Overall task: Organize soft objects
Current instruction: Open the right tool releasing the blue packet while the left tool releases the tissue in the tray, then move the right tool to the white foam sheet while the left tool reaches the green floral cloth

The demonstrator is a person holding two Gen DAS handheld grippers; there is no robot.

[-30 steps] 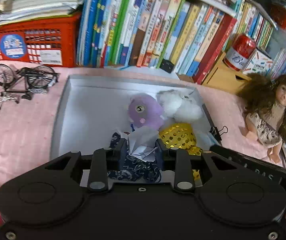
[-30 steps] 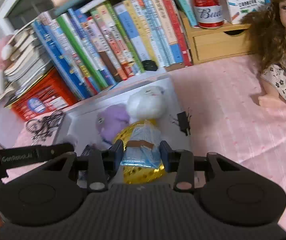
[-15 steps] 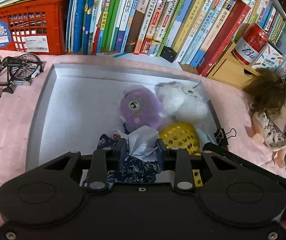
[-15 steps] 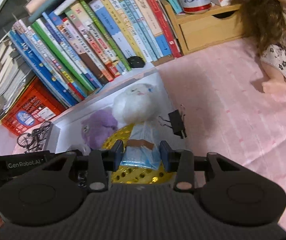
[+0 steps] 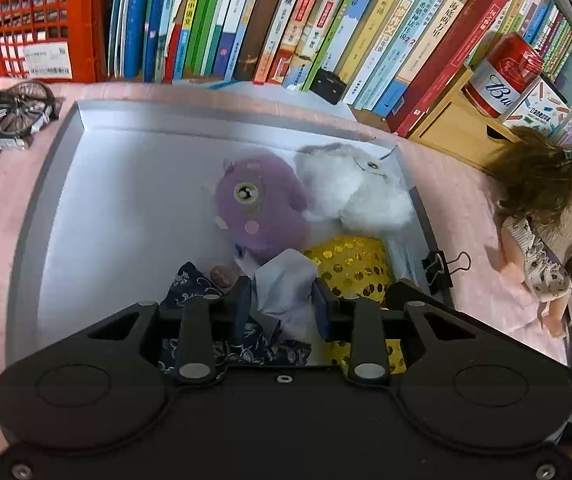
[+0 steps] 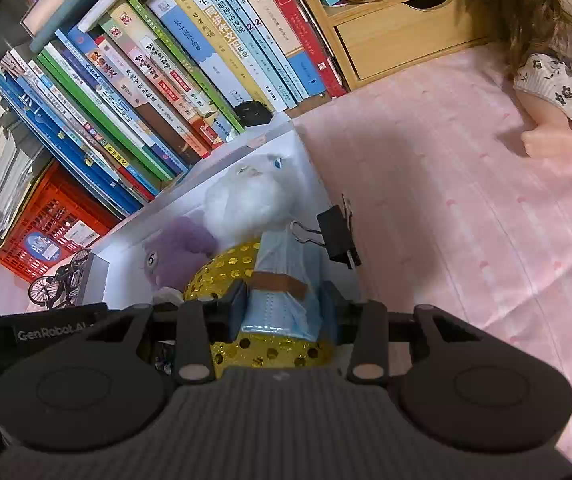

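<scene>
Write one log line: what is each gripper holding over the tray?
left gripper: shut on white tissue | right gripper: shut on blue mask | both over tray

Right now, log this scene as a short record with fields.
Setting: pink cloth in front of a row of books
Tray: holds purple plush, white plush, gold sequin item, dark patterned cloth
Left tool: shut on white tissue, over the tray
Right tool: shut on blue mask, above the gold sequin item
Outside tray: doll, binder clip, model bicycle
</scene>
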